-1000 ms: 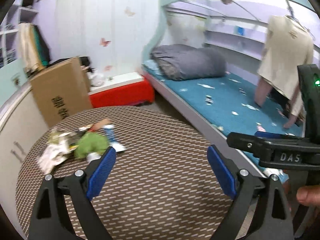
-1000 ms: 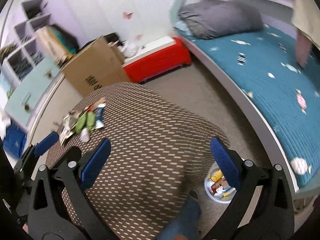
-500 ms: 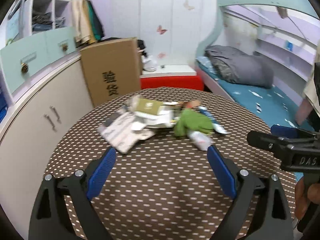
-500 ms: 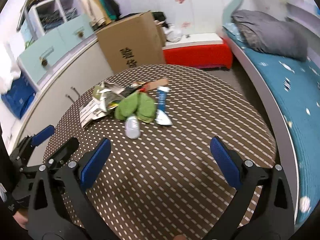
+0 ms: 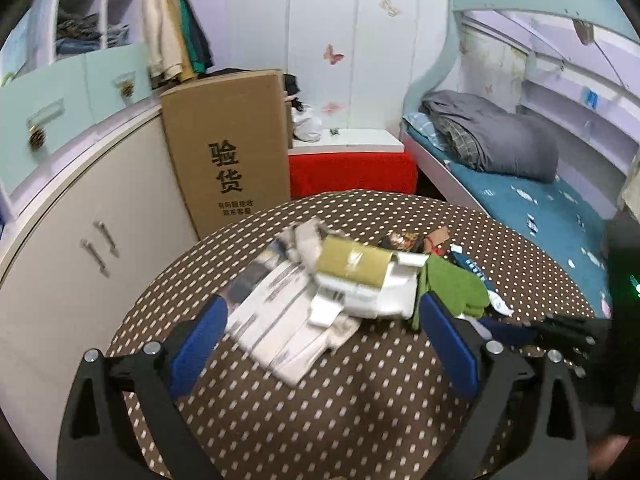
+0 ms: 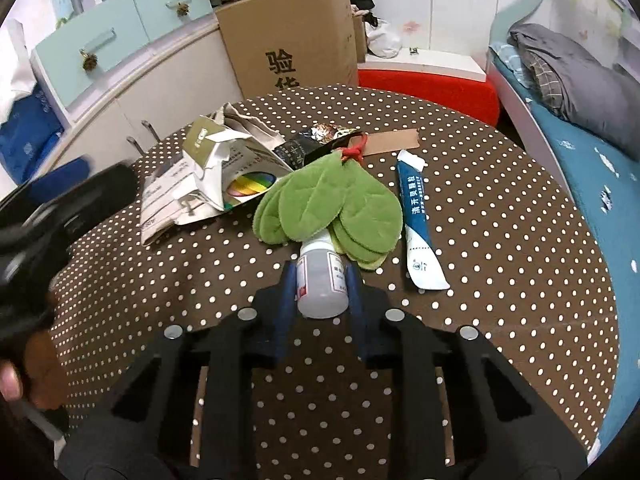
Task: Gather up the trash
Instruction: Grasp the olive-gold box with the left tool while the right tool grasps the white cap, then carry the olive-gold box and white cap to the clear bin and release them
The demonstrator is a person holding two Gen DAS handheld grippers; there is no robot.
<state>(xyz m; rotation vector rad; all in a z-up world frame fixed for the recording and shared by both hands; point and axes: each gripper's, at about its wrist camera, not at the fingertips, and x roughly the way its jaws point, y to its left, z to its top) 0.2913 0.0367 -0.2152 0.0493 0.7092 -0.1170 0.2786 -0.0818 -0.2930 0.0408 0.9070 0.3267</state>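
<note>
A heap of trash lies on the round brown dotted table (image 6: 500,240): a torn white carton (image 6: 212,168), folded printed paper (image 5: 280,320), a green leaf-shaped cloth (image 6: 332,204), a blue and white tube (image 6: 418,220), a dark wrapper (image 6: 316,140) and a brown card (image 6: 390,142). A small white bottle (image 6: 322,284) lies at the near edge of the cloth. My right gripper (image 6: 321,270) has its jaws closing, with both blue pads on the bottle's sides. My left gripper (image 5: 322,304) hovers over the printed paper, its jaws opening wide with nothing held.
A tall cardboard box (image 5: 232,148) leans on a curved white cabinet (image 5: 80,220) behind the table. A red bench (image 5: 352,172) stands at the back, and a bed with a teal cover (image 5: 540,200) runs along the right. The left gripper's body (image 6: 80,196) shows blurred at the left.
Both views swung from the bed side toward the trash heap and came closer. The right gripper went from wide open to closed around the small bottle.
</note>
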